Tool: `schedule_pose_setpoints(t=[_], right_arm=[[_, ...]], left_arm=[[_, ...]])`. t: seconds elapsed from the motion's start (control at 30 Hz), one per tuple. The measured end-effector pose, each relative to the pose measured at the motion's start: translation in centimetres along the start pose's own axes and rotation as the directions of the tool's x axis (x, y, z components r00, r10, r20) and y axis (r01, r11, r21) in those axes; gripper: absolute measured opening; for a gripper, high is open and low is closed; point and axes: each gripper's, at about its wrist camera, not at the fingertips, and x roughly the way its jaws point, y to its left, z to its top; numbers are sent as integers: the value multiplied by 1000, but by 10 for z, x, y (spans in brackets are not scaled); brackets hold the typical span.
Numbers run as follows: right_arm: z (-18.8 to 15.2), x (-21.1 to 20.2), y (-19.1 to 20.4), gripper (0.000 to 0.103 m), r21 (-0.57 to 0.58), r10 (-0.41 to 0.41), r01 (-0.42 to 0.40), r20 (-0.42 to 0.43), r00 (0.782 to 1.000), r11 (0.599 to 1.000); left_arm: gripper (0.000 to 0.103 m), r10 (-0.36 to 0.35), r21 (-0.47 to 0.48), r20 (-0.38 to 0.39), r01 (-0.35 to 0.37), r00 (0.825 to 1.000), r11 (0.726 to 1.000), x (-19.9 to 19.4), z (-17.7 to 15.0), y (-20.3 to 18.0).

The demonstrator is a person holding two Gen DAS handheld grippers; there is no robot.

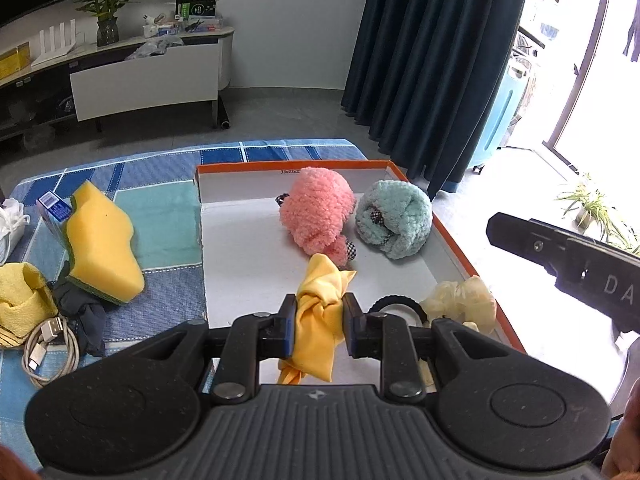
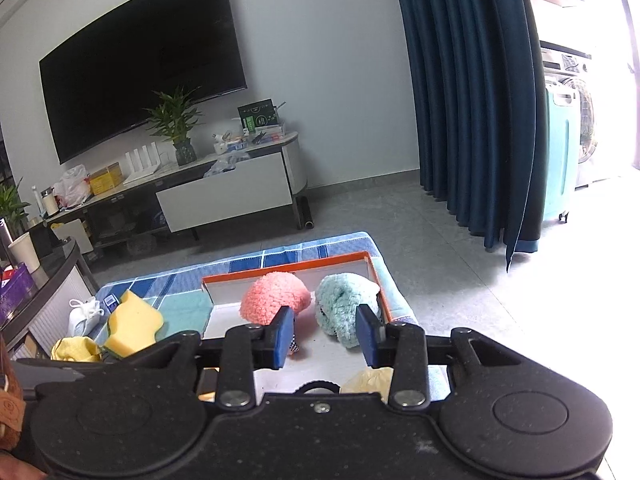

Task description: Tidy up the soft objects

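The left gripper (image 1: pixel 319 322) has its jaws squeezed tight on a knotted yellow cloth (image 1: pixel 320 312), held over the near end of the orange-edged white cardboard box (image 1: pixel 456 248); the right gripper (image 2: pixel 325 334) has its jaws wide apart and holds nothing. In the left view, a fluffy pink plush toy (image 1: pixel 318 216) sits at 12 o'clock from the cloth; a fluffy teal plush toy (image 1: pixel 394 220) sits at 1 o'clock; a yellow sponge with a green bottom (image 1: pixel 104 240) lies outside the box at 10 o'clock. The cloth looks light, soft and floppy; I think the knot is the best spot to pinch, since loose ends could slip.
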Motion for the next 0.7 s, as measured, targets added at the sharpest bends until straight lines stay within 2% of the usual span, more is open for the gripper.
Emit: schedule_pose_setpoints(t=[0.13, 0.17, 0.2, 0.43, 0.63, 0.7], right_arm=[[-2, -3, -1, 45, 5, 18, -18, 14, 1000, 1000], [-2, -4, -1, 46, 4, 20, -20, 19, 1000, 1000], [-2, -5, -1, 46, 3, 22, -22, 24, 999, 1000], [-1, -6, 1, 49, -9, 43, -42, 28, 999, 999], [-2, -5, 10, 55, -45, 67, -66, 20, 998, 997], [-3, -4, 13, 61, -51, 70, -69, 16, 997, 996]], left_arm=[[32, -25, 7, -21, 25, 999, 1000, 3, -2, -2], [43, -28, 1, -24, 28, 999, 1000, 3, -3, -2], [50, -28, -3, -21, 28, 999, 1000, 3, -3, -1], [53, -8, -14, -9, 8, 1000, 1000, -2, 0, 4], [71, 48, -5, 6, -48, 999, 999, -8, 2, 9], [74, 65, -5, 7, -65, 998, 998, -10, 2, 12]])
